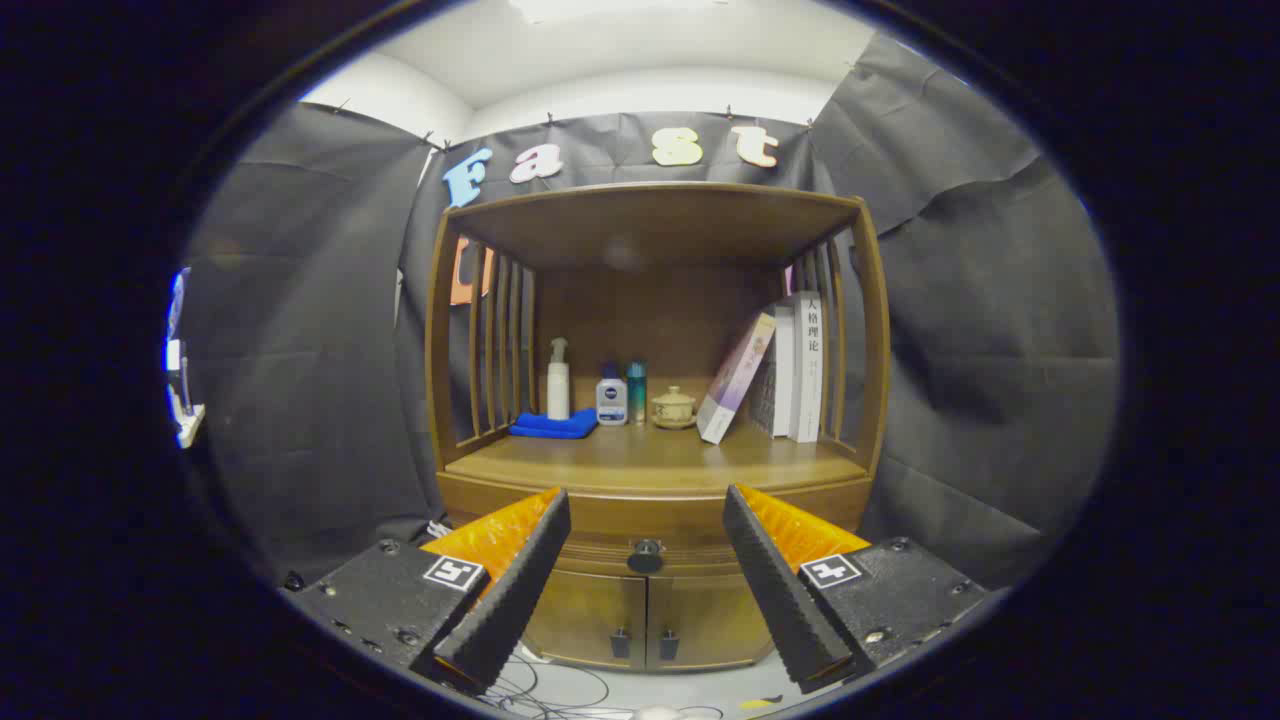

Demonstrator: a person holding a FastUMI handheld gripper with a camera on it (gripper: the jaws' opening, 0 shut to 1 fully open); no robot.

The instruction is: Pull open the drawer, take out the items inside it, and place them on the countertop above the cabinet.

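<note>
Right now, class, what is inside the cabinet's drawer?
Nothing inside can be seen: the drawer is shut, its front and dark knob covering the contents. The open gripper sits short of it, knob between the fingers. On the countertop above stand bottles, cloth, and books.

The hand-held gripper (646,510) hangs in the lower middle of the frame, fingers spread wide and touching nothing. Between them, beyond the tips, sits the dark knob (645,556) of the closed drawer (640,535), with two cabinet doors (645,620) below it. Above, on the countertop (650,465), left to right: a blue cloth (552,426), pump bottle (558,380), two small bottles (620,397), a lidded cup (674,408), and books (775,370), one leaning.
</note>
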